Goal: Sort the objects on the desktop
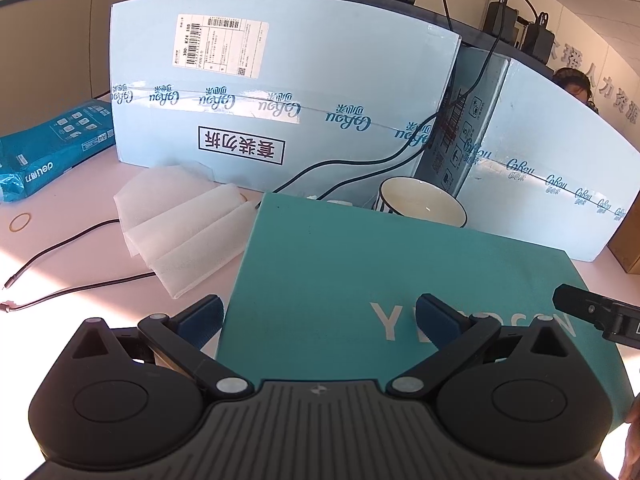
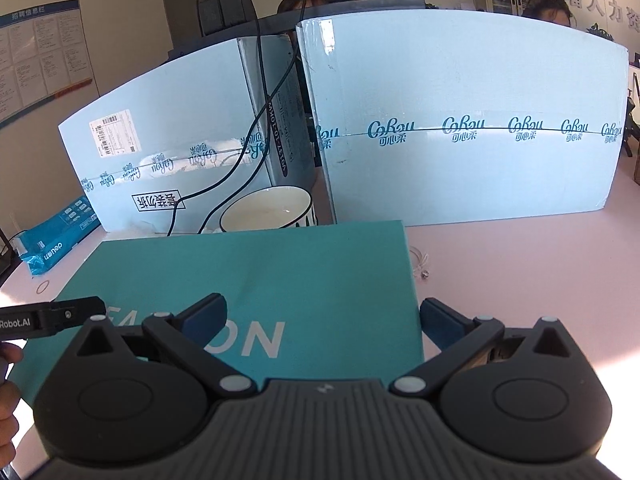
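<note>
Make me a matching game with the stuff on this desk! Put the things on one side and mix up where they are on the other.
Things:
1. bowl
2. teal box
3. rubber band
4. white foam sheets

Places:
A. under both open grippers
B. by the blue paper pack
C. behind the teal box, by the cartons
D. left of the teal box

Pairs: 1-C, 2-A, 3-B, 4-D

The left gripper [image 1: 318, 316] is held open over the near left corner of a teal box [image 1: 400, 272]; whether the pads touch it can't be told. A bowl [image 1: 424, 202] is seen just behind the box, w/ foam sheets [image 1: 180, 232] to the left. Pale blue cartons [image 1: 280, 92] are stood at the back. A second gripper's tip [image 1: 592, 312] is visible at right.
</note>
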Tool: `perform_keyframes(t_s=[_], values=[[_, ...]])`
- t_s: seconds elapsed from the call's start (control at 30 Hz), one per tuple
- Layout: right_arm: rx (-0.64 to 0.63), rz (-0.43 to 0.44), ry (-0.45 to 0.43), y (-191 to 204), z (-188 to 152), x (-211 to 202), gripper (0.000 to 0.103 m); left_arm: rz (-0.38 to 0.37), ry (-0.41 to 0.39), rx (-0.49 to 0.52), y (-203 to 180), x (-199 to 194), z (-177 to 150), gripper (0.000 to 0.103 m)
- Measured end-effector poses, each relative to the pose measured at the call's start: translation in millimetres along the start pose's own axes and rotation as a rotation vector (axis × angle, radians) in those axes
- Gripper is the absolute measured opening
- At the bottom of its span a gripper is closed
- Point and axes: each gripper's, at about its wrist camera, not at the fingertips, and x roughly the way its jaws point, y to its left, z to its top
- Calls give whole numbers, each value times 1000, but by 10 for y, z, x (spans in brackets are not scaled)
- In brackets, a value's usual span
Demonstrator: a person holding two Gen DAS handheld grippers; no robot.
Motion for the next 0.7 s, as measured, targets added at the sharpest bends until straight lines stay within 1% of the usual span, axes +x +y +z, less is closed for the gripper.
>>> perform_keyframes(t_s=[0.2, 0.43, 0.6, 0.7], values=[[-10, -12, 14, 5, 81, 100, 103, 6, -1, -2, 1, 23, 47, 103], [-18, -21, 58, 0, 23, 150, 103, 25, -5, 17, -26, 68, 40, 103], [52, 8, 91, -86, 0, 134, 103, 33, -19, 27, -31, 67, 34, 103], [86, 10, 107, -95, -15, 97, 103, 43, -30, 33, -16, 61, 34, 103]])
